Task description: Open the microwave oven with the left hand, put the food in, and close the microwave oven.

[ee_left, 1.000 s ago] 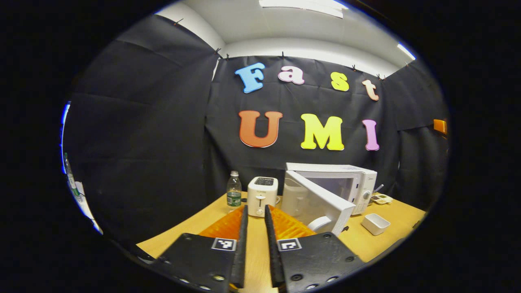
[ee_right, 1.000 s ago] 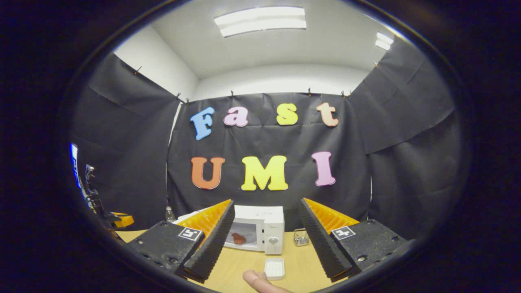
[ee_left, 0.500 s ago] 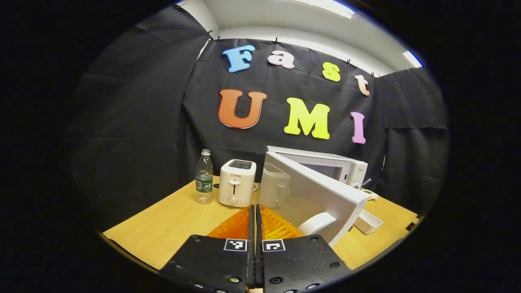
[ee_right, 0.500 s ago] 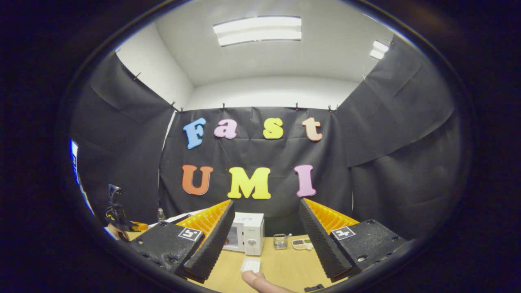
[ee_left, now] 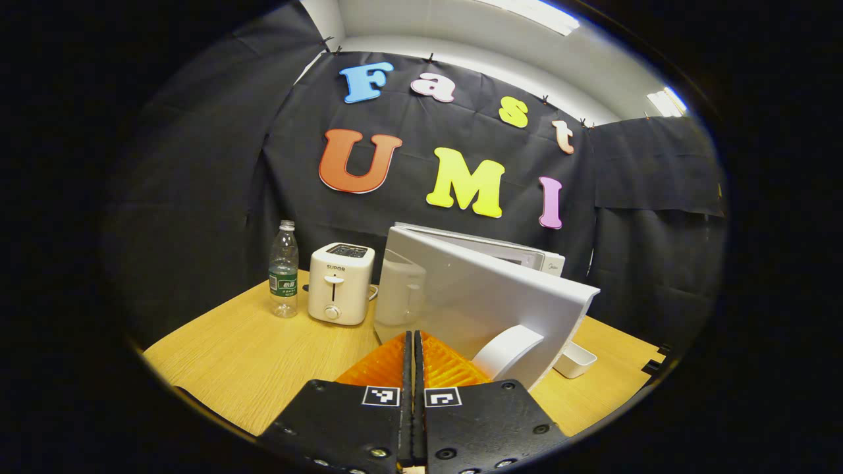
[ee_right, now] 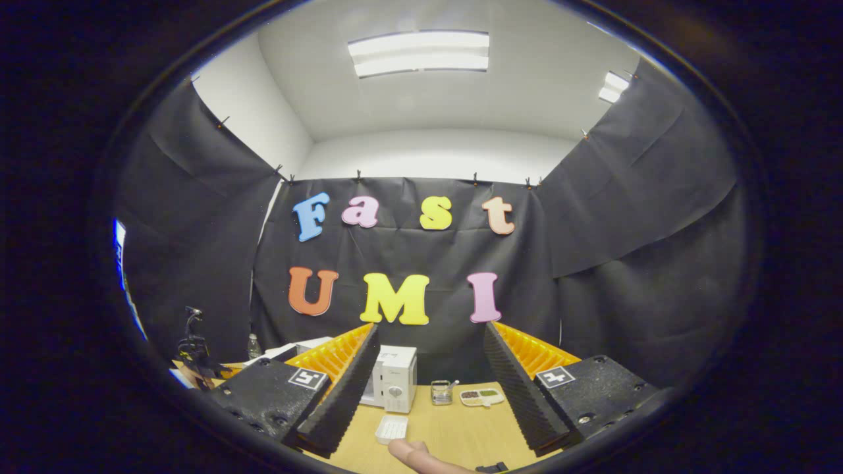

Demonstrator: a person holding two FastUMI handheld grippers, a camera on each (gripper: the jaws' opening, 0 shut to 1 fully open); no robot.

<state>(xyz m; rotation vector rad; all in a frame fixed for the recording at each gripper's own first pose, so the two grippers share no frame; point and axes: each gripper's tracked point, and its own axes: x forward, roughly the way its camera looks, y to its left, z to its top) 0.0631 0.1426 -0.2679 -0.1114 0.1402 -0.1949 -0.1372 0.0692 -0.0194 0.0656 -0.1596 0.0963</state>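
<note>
Fingers of the left gripper (ee_left: 413, 349) were pressed together w/ nothing between them in the left gripper view. Right in front stood the microwave (ee_left: 490, 253), its door (ee_left: 481, 303) swung partly open toward the camera. The door's curved handle (ee_left: 507, 351) was just beside the fingers, on the right; can't tell if they touched. A toaster (ee_left: 340, 283) and a bottle (ee_left: 284, 270) stood on the table (ee_left: 244, 355) to the left. A small white dish (ee_left: 575, 359) sat past the door's edge.

Right gripper view: the right gripper (ee_right: 428, 375) was spread wide, holding nothing, well back from the microwave (ee_right: 393, 378). The food was too small to make out. A white dish (ee_right: 391, 428) lay on the table (ee_right: 454, 431) in front of the microwave, a small jar (ee_right: 441, 392) and a snack tray (ee_right: 482, 396) to its right. A fingertip (ee_right: 415, 453) poked in at the bottom.
</note>
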